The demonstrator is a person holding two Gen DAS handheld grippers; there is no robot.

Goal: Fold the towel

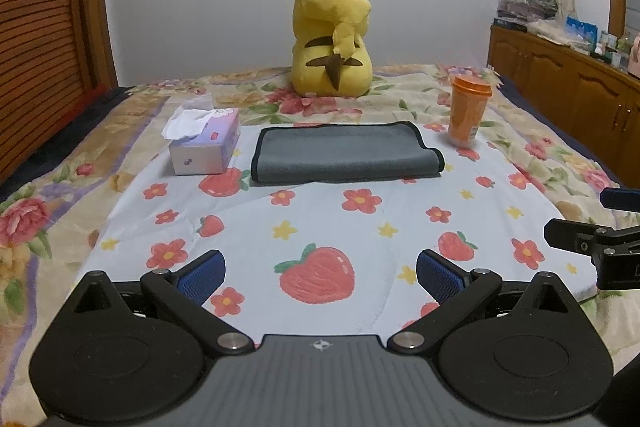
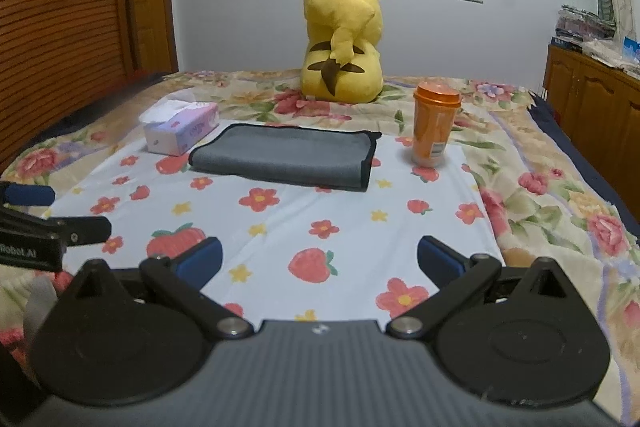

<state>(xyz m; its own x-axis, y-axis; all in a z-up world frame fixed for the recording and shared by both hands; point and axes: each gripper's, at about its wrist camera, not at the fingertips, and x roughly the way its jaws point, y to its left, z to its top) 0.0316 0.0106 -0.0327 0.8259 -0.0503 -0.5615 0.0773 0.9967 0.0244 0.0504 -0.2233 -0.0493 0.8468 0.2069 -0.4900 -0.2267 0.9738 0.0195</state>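
Observation:
A grey towel [image 1: 346, 155] with a black edge lies folded into a flat rectangle on the white strawberry-print cloth [image 1: 320, 227]; it also shows in the right wrist view [image 2: 286, 157]. My left gripper [image 1: 320, 277] is open and empty, well short of the towel, above the cloth. My right gripper [image 2: 319, 261] is open and empty too, at the same distance. Each gripper shows at the edge of the other's view: the right one [image 1: 600, 227] and the left one [image 2: 44, 223].
A tissue box [image 1: 206, 143] stands left of the towel and an orange lidded cup [image 1: 468, 111] to its right. A yellow plush toy [image 1: 332, 35] sits behind, on the floral bedspread. A wooden cabinet [image 1: 568, 83] runs along the right.

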